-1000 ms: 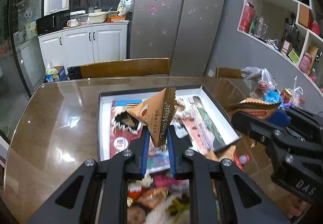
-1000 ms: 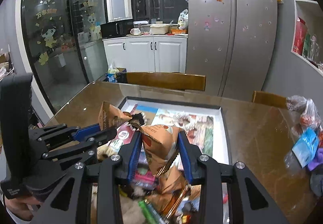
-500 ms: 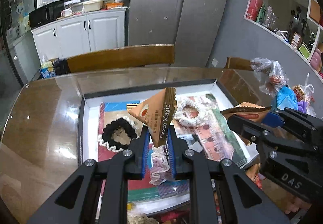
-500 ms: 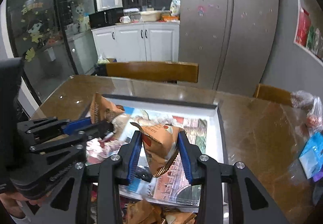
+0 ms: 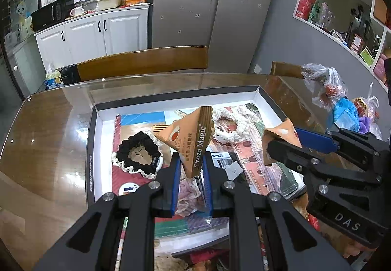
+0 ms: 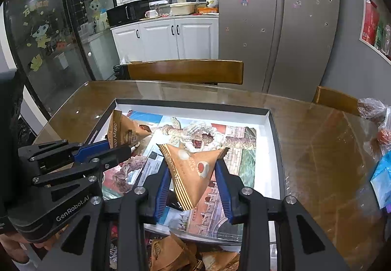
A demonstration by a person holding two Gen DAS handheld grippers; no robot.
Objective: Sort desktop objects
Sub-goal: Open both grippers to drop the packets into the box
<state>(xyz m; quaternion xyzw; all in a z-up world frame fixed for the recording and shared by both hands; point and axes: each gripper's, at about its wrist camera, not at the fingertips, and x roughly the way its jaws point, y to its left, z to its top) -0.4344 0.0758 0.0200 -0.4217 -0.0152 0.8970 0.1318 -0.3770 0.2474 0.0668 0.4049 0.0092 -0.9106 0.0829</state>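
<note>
My left gripper [image 5: 191, 163] is shut on a brown triangular Choco Magic snack packet [image 5: 193, 139] and holds it above the flat box tray [image 5: 96, 109]. My right gripper [image 6: 194, 173] is shut on a second brown triangular snack packet [image 6: 193, 168], also above the tray [image 6: 276, 139]. Each gripper shows in the other's view: the right one with its packet [image 5: 278, 141] at the right, the left one with its packet [image 6: 124, 133] at the left. In the tray lie a black scrunchie [image 5: 138, 151] and a white scrunchie [image 5: 229, 124] on a printed sheet.
More brown snack packets [image 6: 171, 254] and mixed items pile at the tray's near edge. Plastic bags [image 5: 325, 90] sit on the glass-topped wooden table [image 5: 48, 124] at the right. Wooden chair backs [image 5: 144, 62] stand behind the table.
Both grippers have moved forward over the tray with their packets. The near pile has slid down out of the middle of both views.
</note>
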